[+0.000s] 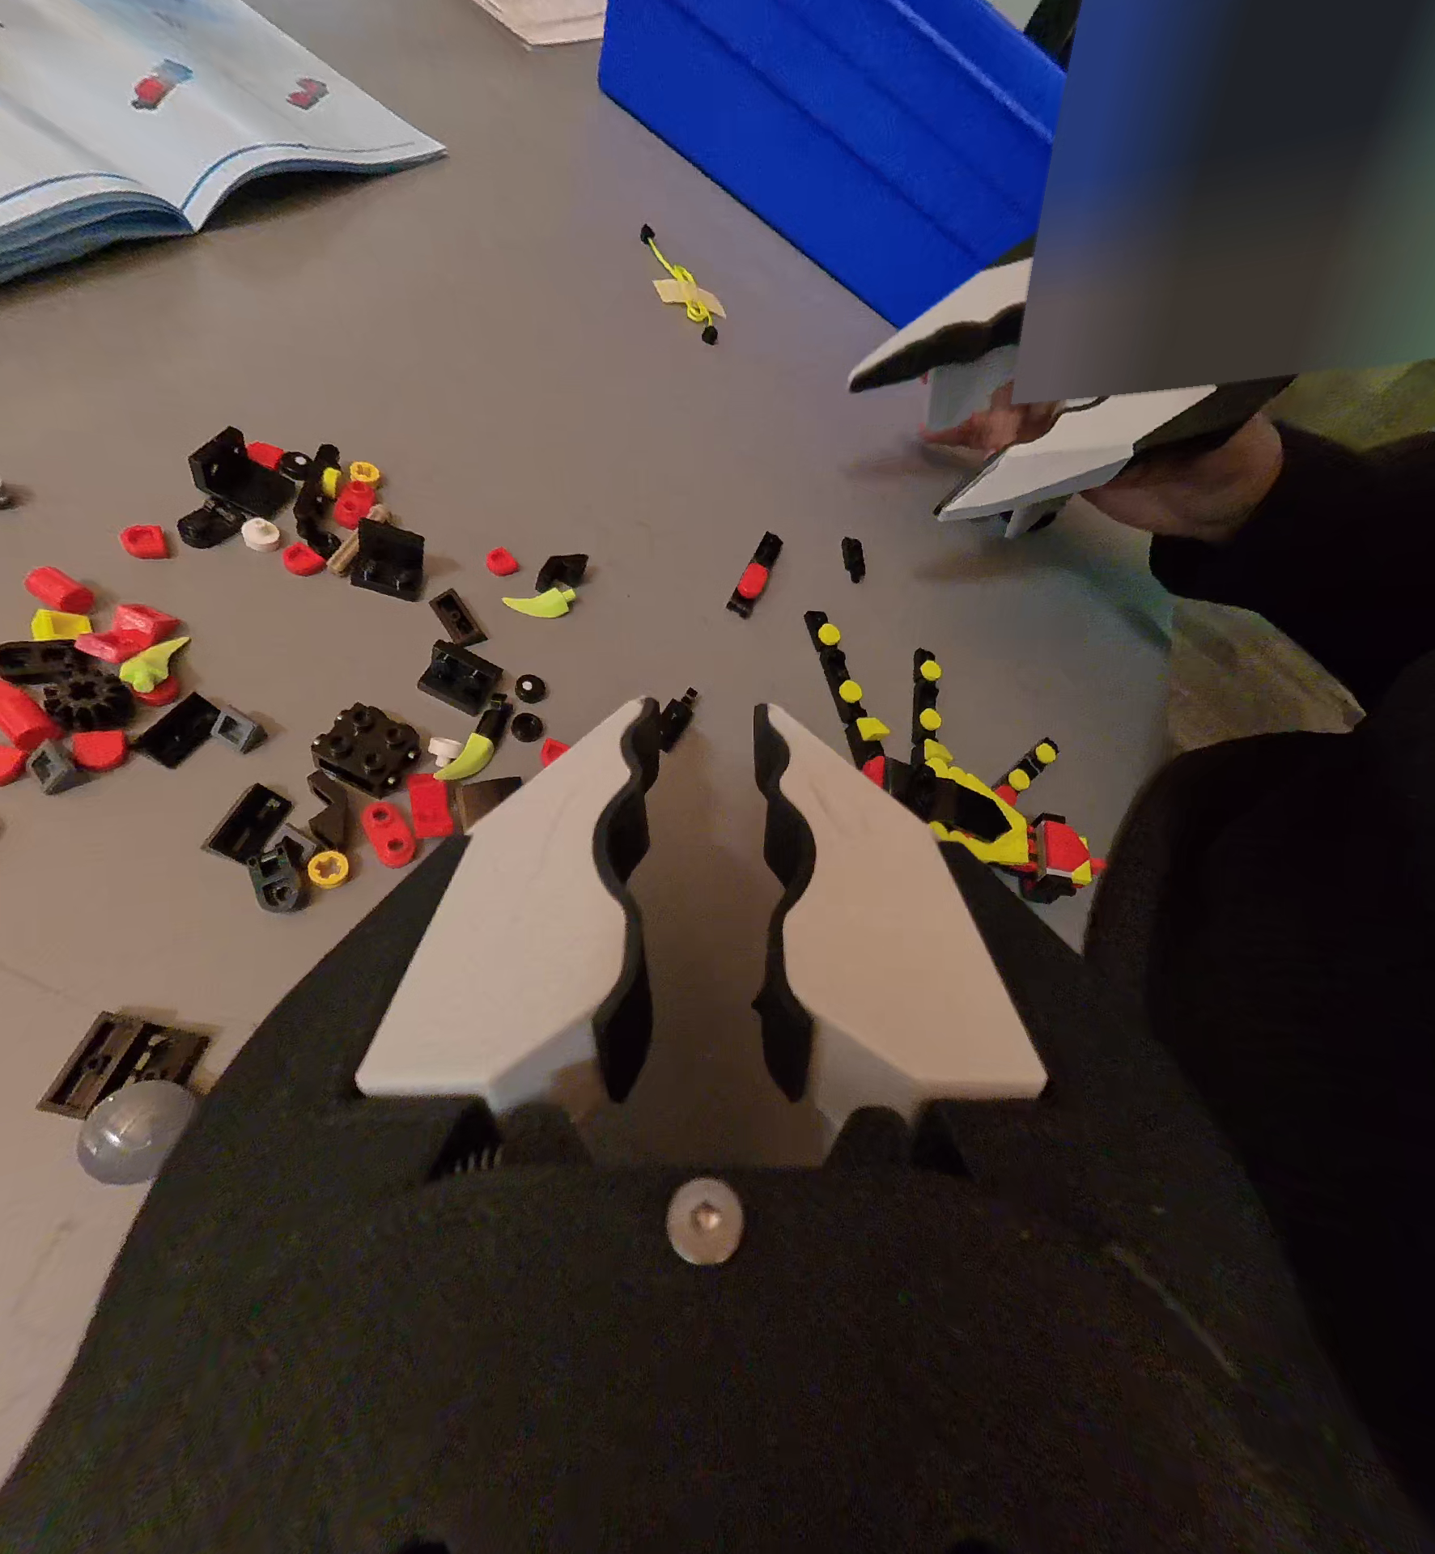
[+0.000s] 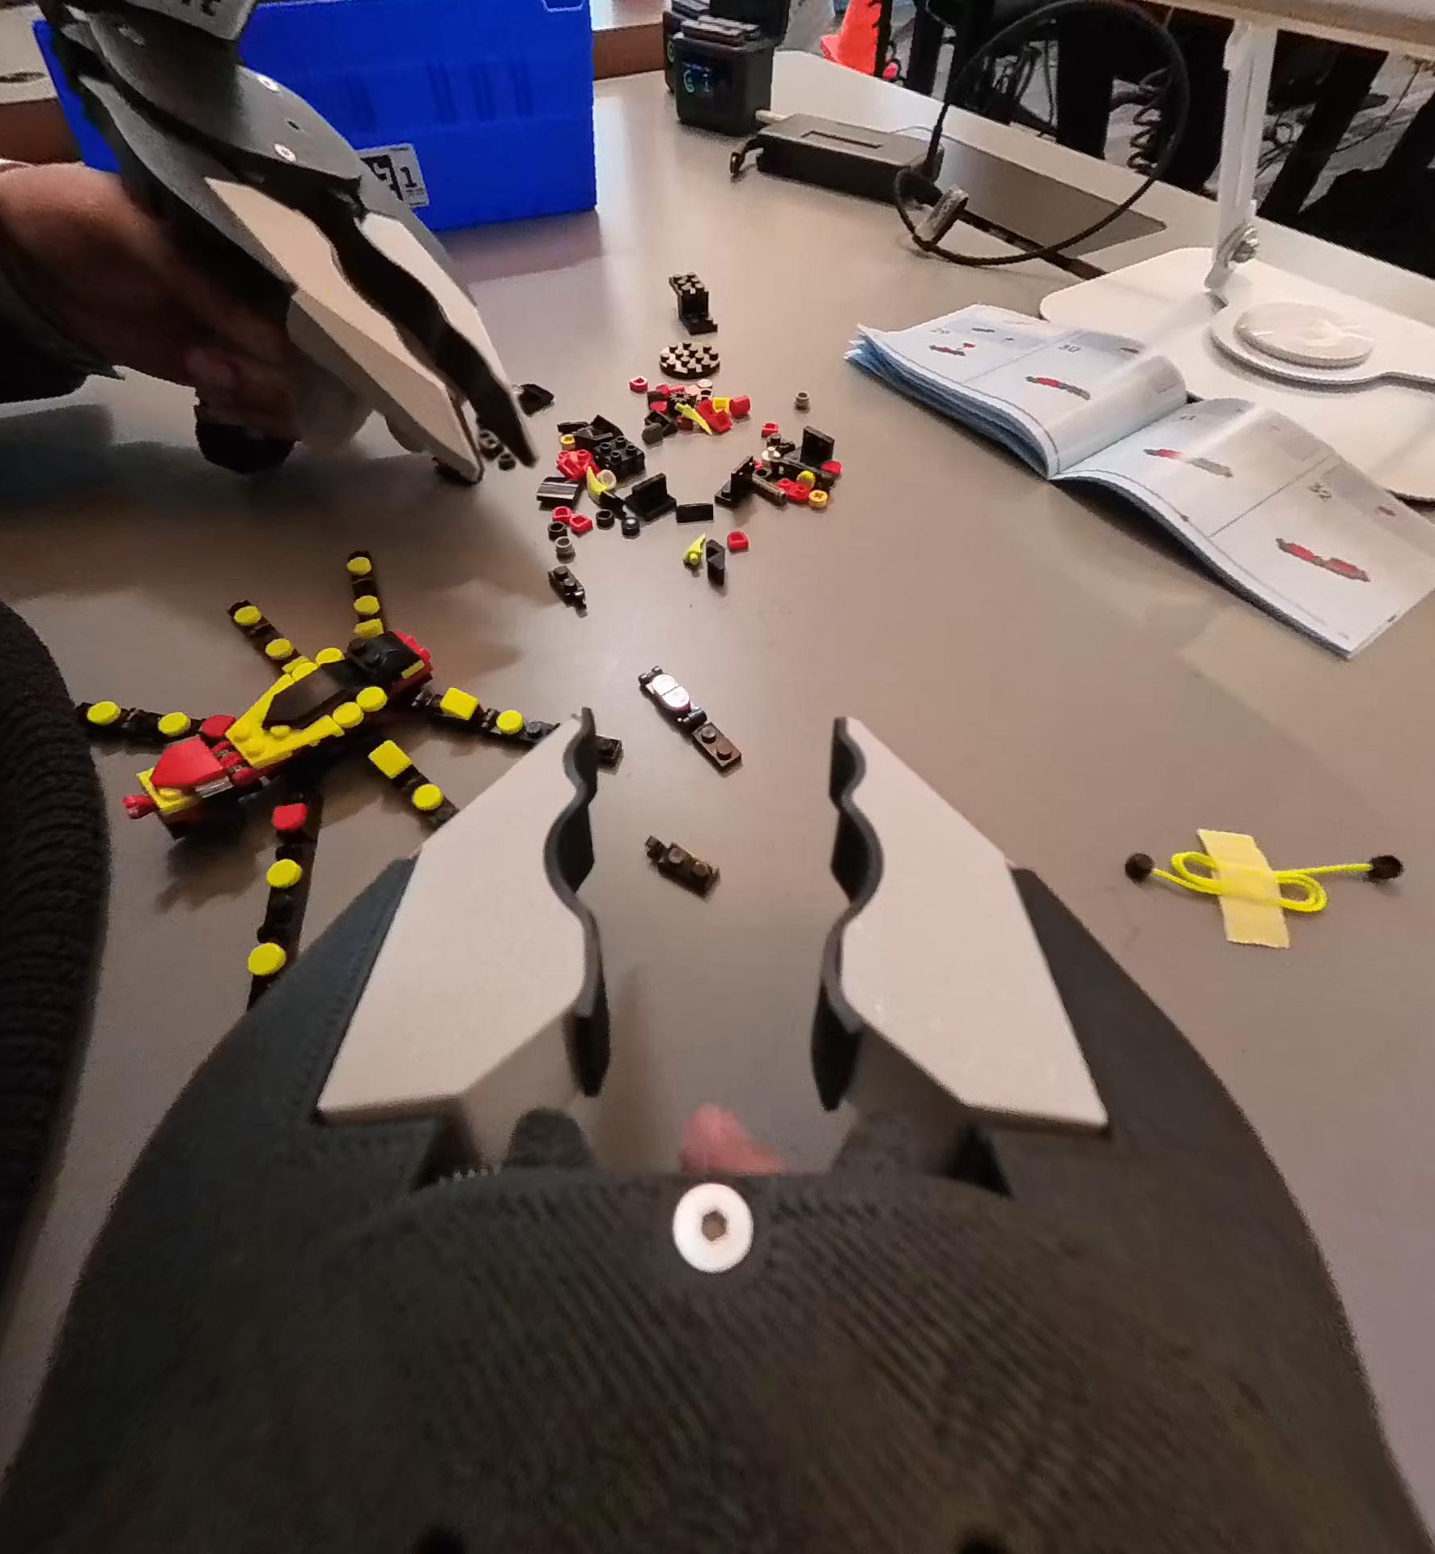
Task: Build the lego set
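Note:
A spider-like model (image 2: 276, 732) in yellow, red and black lies on the grey table; it also shows in the left wrist view (image 1: 974, 807). Loose red, black and yellow pieces (image 1: 276, 673) lie in a pile (image 2: 680, 454). My left gripper (image 1: 704, 710) is open and empty, low over the table, with a small black piece (image 1: 678, 715) by its left fingertip. My right gripper (image 2: 714, 725) is open wide and empty. A small black plate (image 2: 682, 866) lies on the table between its fingers. A black strip with a red piece (image 2: 688, 715) lies just ahead of its tips.
An open instruction booklet (image 2: 1159, 454) lies at the right, with a white stand base (image 2: 1285, 353) behind it. A blue bin (image 2: 445, 101) stands at the back. A yellow string with tape (image 2: 1252, 883) lies at the right. A black adapter with cable (image 2: 840, 155) is farther back.

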